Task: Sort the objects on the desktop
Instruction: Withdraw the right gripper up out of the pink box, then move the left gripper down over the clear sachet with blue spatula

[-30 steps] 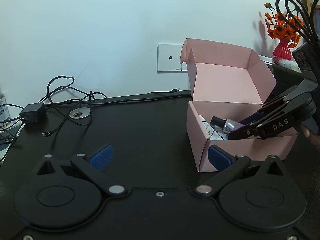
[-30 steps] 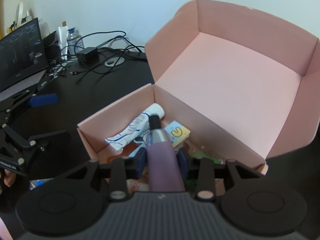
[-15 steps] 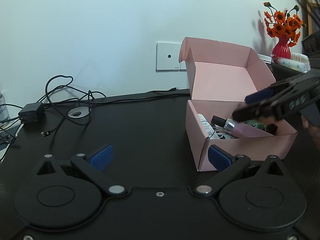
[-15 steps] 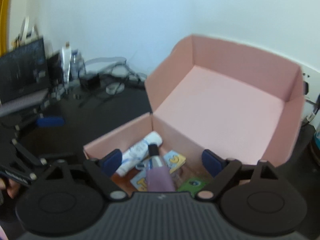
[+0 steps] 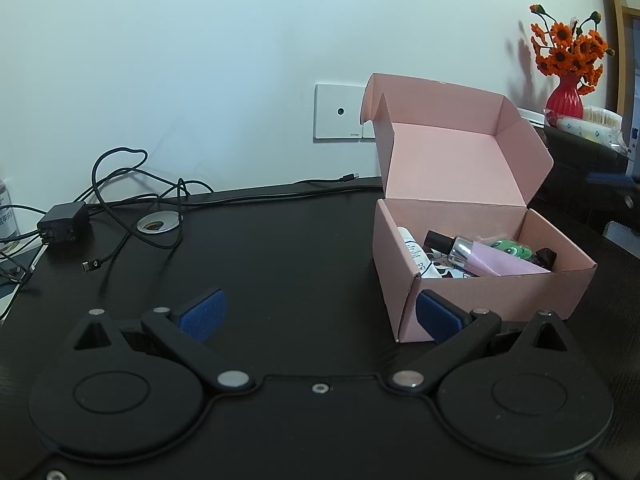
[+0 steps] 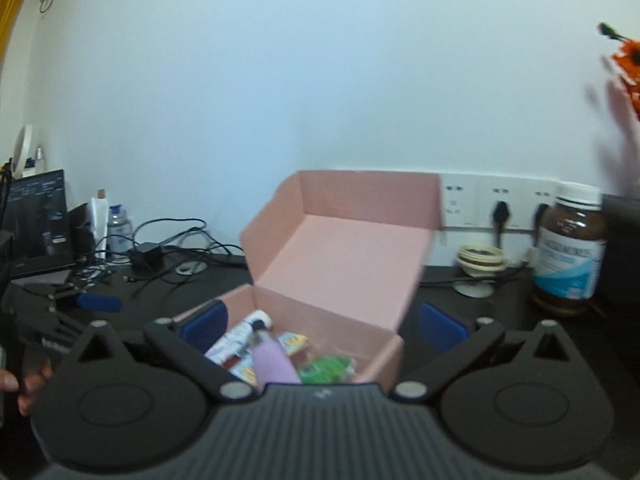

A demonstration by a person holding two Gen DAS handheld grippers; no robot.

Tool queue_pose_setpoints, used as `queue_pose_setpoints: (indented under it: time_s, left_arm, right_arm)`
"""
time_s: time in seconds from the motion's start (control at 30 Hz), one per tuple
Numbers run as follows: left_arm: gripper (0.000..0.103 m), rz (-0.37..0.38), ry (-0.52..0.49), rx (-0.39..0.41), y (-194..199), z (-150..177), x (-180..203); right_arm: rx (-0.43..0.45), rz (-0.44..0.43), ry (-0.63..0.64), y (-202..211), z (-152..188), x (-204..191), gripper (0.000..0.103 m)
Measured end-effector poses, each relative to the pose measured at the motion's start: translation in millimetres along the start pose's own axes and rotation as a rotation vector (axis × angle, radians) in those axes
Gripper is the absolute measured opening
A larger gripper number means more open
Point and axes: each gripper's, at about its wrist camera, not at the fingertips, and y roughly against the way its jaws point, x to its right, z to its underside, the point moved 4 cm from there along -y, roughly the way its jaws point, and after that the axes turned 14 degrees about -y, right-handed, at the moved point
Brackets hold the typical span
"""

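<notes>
An open pink cardboard box (image 5: 500, 296) stands on the black desk, lid up. Inside lie a lilac bottle with a silver collar and black cap (image 5: 492, 258), a white tube (image 5: 414, 250), a green packet (image 5: 510, 246) and printed cards. In the right wrist view the box (image 6: 344, 248) sits just ahead, with the lilac bottle (image 6: 272, 362) lying loose inside. My left gripper (image 5: 320, 312) is open and empty, low over the desk, its right pad beside the box's front corner. My right gripper (image 6: 322, 326) is open and empty, raised behind the box.
A charger and tangled black cables (image 5: 120, 208) lie at the back left by a metal grommet (image 5: 158, 224). A red vase of orange flowers (image 5: 566, 98) stands back right. A brown supplement bottle (image 6: 570, 248), a tape roll (image 6: 482, 258) and wall sockets are right of the box; a monitor (image 6: 38, 220) far left.
My right gripper opened, let go of the lilac bottle inside the box, and pulled up and back. It has left the left wrist view almost entirely. The left gripper stayed still.
</notes>
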Motion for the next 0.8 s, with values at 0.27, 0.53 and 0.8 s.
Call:
queue_pose_setpoints:
  time_s: [0.27, 0.53, 0.8]
  left_arm:
    - [0.103, -0.002, 0.012, -0.003, -0.2, 0.6, -1.7]
    - [0.103, -0.018, 0.028, 0.007, 2.7, 0.8, -3.8]
    - [0.103, -0.051, 0.011, 0.021, 6.4, -0.8, -1.8]
  right_arm:
    - [0.016, 0.083, -0.137, 13.8, 17.8, 38.8, 0.102]
    - [-0.029, 0.099, -0.232, 8.1, 29.4, 53.7, 0.102]
    - [-0.022, 0.065, -0.219, 16.0, 34.6, 51.9, 0.102]
